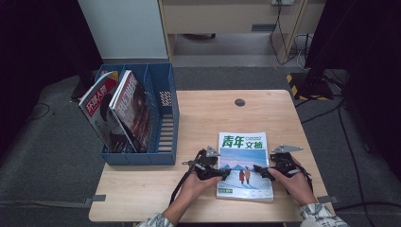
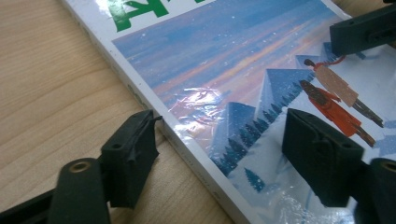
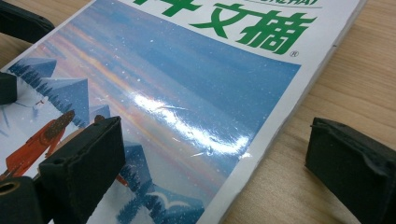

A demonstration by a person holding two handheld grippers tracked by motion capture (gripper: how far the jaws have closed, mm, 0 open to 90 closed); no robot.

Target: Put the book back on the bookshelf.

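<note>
A magazine (image 1: pixel 243 165) with green title characters and a snowy blue cover lies flat on the wooden table (image 1: pixel 203 113), near its front edge. My left gripper (image 1: pixel 222 172) is at the magazine's left edge and my right gripper (image 1: pixel 260 169) at its right edge. In the left gripper view the magazine (image 2: pixel 224 60) has one jaw on the bare wood beside its spine and the other above the cover; the left gripper (image 2: pixel 219 149) is open. In the right gripper view the right gripper (image 3: pixel 215 154) is open too, straddling the magazine's (image 3: pixel 196 74) edge without pressing on it.
A blue file rack (image 1: pixel 165 118) stands at the table's left, with two magazines (image 1: pixel 101 101) (image 1: pixel 135 111) leaning in its left slots. A round cable hole (image 1: pixel 239 102) sits at the table's back. Bare wood lies between the rack and the flat magazine.
</note>
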